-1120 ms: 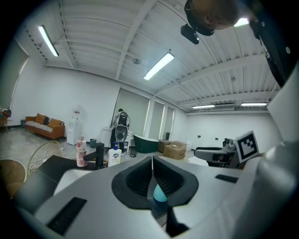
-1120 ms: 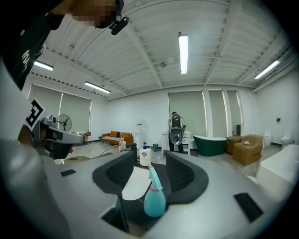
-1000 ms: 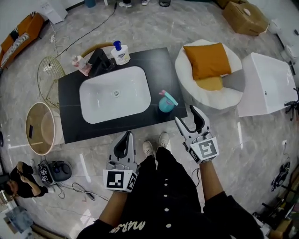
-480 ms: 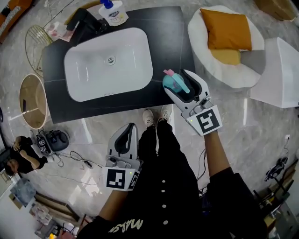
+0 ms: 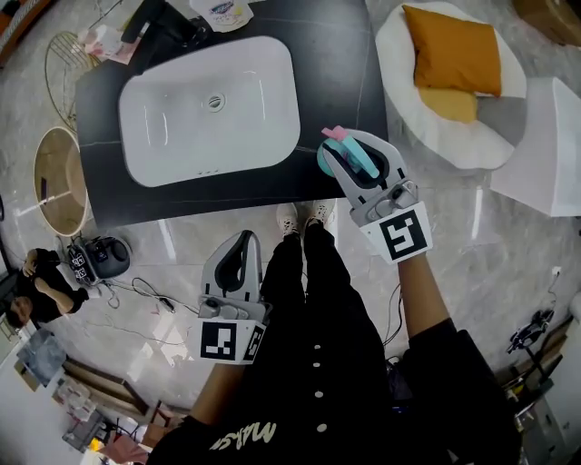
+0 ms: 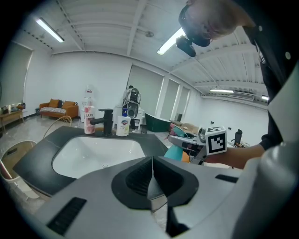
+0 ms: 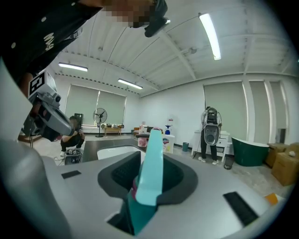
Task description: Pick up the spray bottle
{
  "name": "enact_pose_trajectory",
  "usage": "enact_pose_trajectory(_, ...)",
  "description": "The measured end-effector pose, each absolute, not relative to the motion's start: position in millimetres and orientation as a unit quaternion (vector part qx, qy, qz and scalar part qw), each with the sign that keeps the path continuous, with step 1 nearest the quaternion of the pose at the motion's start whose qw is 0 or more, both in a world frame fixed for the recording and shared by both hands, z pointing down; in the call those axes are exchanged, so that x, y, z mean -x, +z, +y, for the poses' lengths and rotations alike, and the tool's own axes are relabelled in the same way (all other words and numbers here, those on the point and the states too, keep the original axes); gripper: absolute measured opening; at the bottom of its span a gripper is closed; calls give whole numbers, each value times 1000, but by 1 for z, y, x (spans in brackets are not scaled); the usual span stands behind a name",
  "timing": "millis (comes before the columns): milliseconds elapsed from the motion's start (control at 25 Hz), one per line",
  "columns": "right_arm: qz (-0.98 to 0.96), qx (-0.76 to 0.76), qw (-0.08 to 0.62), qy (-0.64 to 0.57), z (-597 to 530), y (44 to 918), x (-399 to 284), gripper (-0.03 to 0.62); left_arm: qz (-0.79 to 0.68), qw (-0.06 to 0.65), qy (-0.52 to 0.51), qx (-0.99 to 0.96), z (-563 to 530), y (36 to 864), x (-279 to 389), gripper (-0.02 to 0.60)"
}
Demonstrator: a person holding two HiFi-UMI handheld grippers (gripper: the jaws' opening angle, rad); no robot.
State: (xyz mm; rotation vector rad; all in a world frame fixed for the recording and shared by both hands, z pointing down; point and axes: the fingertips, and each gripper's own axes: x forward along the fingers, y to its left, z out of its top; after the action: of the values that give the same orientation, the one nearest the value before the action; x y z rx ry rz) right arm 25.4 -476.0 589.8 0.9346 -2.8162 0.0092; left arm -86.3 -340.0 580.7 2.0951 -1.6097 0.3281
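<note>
The teal spray bottle (image 5: 325,163) with a pink and light-blue head stands at the near right edge of the black counter (image 5: 336,54). My right gripper (image 5: 352,145) reaches over that edge. Its jaws are closing, with the bottle's head and neck between them and the pads against it. In the right gripper view the bottle (image 7: 148,172) rises between the right gripper's (image 7: 150,164) pads. My left gripper (image 5: 243,243) hangs shut and empty below the counter's front. In the left gripper view the left gripper (image 6: 152,161) shows its pads together, with the bottle (image 6: 176,151) ahead on the right.
A white basin (image 5: 209,109) fills the counter's middle, with a black tap (image 5: 159,23) and a pump bottle (image 5: 222,11) behind it. A round white seat with an orange cushion (image 5: 454,54) stands right. A basket (image 5: 54,182) and a crouching person (image 5: 27,281) are left.
My right gripper moved up to the spray bottle with wide jaws, then the jaws narrowed onto it. My left gripper sank lower in front of the counter.
</note>
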Motion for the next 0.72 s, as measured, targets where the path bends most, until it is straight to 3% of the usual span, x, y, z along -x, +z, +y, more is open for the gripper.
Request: enact_pose_trajectory(720,-895,-442,61,-8,-461,437,-100,94,-576,131,42,-806,-400,449,63,17)
